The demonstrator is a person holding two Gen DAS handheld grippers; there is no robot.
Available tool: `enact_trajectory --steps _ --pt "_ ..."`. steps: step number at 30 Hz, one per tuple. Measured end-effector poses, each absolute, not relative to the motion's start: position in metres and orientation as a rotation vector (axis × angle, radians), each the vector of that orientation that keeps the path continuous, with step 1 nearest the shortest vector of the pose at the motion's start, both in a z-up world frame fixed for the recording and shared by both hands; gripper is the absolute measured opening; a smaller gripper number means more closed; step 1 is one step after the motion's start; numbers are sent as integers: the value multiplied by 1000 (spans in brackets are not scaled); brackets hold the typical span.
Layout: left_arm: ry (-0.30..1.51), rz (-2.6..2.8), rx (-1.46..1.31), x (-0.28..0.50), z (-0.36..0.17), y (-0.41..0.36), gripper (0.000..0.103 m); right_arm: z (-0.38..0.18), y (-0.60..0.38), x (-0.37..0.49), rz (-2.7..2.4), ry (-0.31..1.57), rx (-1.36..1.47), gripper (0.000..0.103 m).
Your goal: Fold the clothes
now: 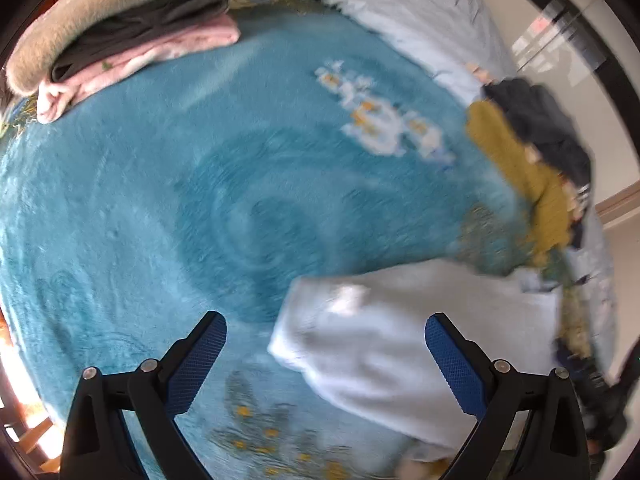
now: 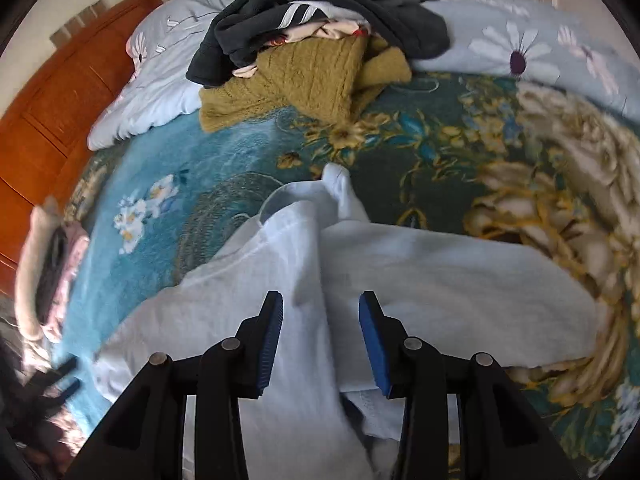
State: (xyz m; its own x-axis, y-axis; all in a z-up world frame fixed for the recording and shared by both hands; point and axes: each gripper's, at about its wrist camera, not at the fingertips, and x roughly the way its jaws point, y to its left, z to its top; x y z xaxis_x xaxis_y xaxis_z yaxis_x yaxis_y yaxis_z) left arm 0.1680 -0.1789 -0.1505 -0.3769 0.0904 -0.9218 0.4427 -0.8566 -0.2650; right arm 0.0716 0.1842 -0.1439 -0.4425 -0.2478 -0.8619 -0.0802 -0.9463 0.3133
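The right gripper is hovering with its blue-padded jaws parted, holding nothing, directly over a pale blue garment. A raised fold of the cloth is running up between the two pads, though whether it is touching them cannot be told. The left gripper is spreading its jaws wide, gripping nothing, above the teal blanket, with the garment's edge lying between and beyond its right finger.

The garment is lying crumpled on the blanket, which is covering a bed. Farther back, a heap of unfolded clothes is sitting at the blanket's far edge: a mustard knit sweater beneath a dark jacket. A light blue flowered quilt is bunching up behind the heap. Off to the side, a stack of folded clothes, pink and grey, is resting beside a beige fuzzy piece.
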Motion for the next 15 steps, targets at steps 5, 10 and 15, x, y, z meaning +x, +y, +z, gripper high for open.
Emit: enact_trajectory --steps 5,10,15 --pt "685 -2344 1596 165 -158 -185 90 -143 167 74 -2438 -600 1633 2" --pt "744 -2381 1657 160 -164 -179 50 -101 160 106 -2356 -511 1494 1" --pt "714 -2454 1747 161 -159 -159 10 -56 182 147 -2352 -355 1410 1"
